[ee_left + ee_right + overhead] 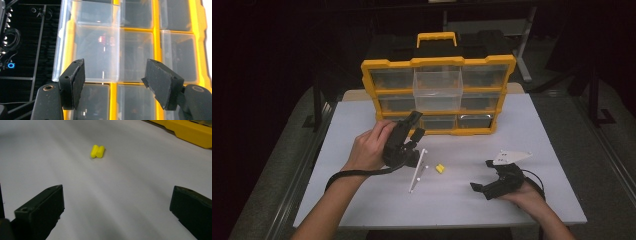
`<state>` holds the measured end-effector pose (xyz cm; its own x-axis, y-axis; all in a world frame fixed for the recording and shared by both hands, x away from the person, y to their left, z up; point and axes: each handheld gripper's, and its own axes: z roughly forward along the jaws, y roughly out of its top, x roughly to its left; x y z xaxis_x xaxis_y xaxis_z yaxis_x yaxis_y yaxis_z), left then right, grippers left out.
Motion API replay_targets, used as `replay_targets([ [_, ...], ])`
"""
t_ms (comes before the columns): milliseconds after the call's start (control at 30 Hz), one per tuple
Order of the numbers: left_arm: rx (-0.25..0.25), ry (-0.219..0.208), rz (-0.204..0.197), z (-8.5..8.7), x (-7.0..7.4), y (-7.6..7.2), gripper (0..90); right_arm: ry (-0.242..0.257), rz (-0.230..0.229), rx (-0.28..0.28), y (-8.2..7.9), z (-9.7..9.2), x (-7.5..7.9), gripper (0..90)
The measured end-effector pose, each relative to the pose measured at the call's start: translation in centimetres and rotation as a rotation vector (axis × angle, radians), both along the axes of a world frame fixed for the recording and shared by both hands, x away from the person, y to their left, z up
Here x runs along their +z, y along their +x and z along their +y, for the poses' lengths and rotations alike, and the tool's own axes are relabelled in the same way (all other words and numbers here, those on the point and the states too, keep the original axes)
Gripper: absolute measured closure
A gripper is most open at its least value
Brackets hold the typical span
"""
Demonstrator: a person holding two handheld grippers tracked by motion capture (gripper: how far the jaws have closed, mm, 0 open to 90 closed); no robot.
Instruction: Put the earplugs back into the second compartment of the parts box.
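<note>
Fingers point(75, 82) of both grippers open, empty; protruding clear plastic drawer point(437, 89) may slide out of the yellow organiser point(377, 66) if bumped.

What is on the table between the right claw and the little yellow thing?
Nothing. In the right gripper view, bare white table runs from the open right claw up to the little yellow thing. The high view shows the same empty stretch.

High view overhead, gripper views close, sharing yellow organizer point(438, 95)
</note>
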<state>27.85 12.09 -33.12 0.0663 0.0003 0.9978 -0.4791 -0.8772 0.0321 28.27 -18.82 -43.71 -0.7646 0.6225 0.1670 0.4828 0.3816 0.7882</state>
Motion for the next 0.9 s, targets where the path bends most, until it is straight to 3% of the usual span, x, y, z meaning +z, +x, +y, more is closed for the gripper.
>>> replay_targets([
  [533,0.022,0.001,0.052,1.2,-3.4,-0.1,27.7,-0.004,0.003,0.000,0.1,0.1,-0.1,0.0],
  [900,0.052,-0.020,0.066,2.3,-5.6,-0.4,15.4,-0.009,0.006,0.003,0.0,0.1,-0.2,0.0],
])
